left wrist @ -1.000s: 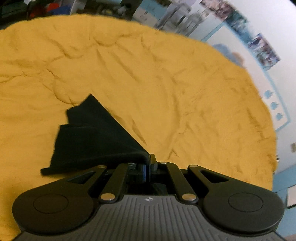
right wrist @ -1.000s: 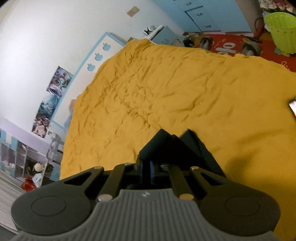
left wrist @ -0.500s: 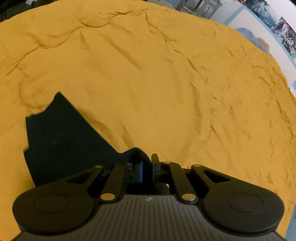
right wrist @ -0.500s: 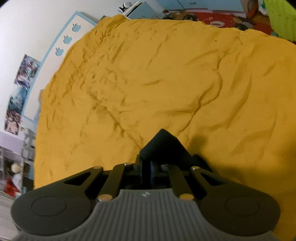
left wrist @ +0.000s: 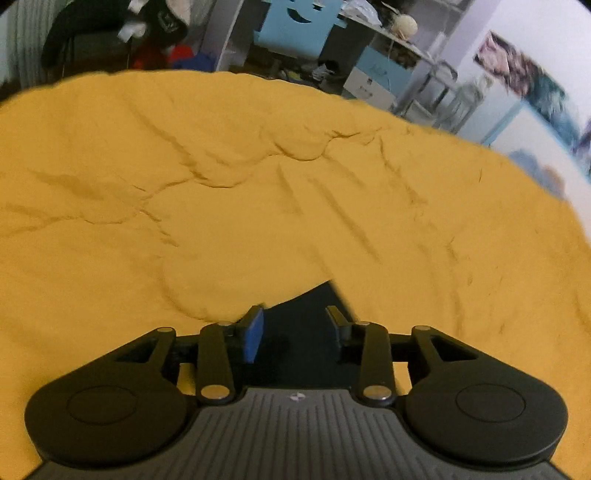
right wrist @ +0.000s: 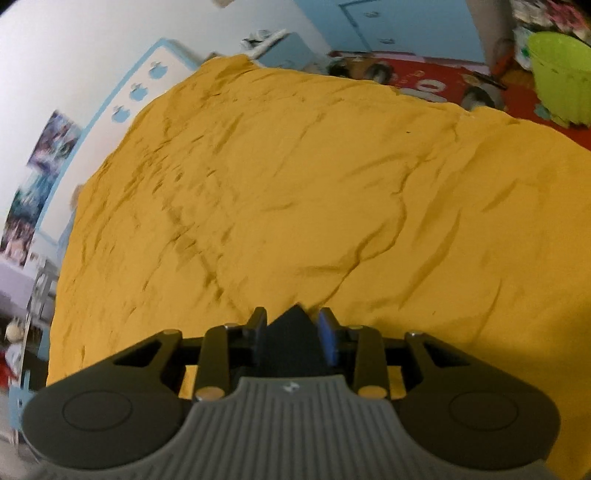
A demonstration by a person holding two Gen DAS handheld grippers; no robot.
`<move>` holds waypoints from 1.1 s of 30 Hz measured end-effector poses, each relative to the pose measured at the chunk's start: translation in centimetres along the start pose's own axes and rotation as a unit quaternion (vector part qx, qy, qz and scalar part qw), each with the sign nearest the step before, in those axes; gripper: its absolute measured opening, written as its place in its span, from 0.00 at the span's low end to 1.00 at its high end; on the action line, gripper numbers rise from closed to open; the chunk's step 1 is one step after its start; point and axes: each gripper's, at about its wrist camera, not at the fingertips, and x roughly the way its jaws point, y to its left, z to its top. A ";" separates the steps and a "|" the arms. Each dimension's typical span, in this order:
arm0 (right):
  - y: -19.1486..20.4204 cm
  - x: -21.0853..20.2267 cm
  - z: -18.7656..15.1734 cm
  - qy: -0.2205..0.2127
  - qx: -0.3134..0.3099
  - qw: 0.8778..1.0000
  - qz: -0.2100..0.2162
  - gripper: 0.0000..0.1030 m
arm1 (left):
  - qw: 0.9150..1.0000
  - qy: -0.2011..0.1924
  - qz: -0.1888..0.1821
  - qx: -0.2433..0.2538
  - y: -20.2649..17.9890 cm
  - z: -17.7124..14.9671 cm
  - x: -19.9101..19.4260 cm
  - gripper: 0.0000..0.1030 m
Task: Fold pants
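The black pants [left wrist: 303, 332] lie on the yellow bedspread [left wrist: 258, 206], and only a corner shows between the fingers in each wrist view. My left gripper [left wrist: 295, 319] is open just above that corner, jaws apart, with a blue pad [left wrist: 254, 334] on the left finger. My right gripper [right wrist: 291, 323] is open too, over another pointed corner of the pants [right wrist: 291, 339] on the bedspread [right wrist: 314, 192]. The rest of the pants is hidden under both grippers.
The wrinkled bedspread fills both views. Beyond its far edge stand shelves and a blue chair [left wrist: 295, 29]. A wall with posters [right wrist: 48, 147] runs along the bed's left side. A green basket [right wrist: 561, 74] sits on a red mat beyond the bed.
Both grippers were shut on corners of the pants and have opened, letting the cloth go onto the bedspread. Both cameras have tilted up and pulled back.
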 end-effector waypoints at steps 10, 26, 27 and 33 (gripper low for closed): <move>1.7 -6.5 -8.0 0.012 -0.069 0.995 0.067 0.28 | 0.990 0.024 -0.095 0.104 -0.6 -4.9 -2.8 0.58; 0.0 -9.5 -16.1 0.042 -0.051 0.992 0.107 0.33 | 0.990 0.050 -0.127 -0.023 2.3 -5.1 0.9 0.01; -0.2 -9.5 -16.3 0.042 -0.048 0.992 0.108 0.33 | 0.991 0.039 -0.127 -0.009 2.3 -5.1 0.4 0.01; -0.6 -10.0 -17.0 0.041 -0.044 0.992 0.108 0.33 | 0.988 0.013 -0.147 -0.047 4.6 -4.6 -2.2 0.01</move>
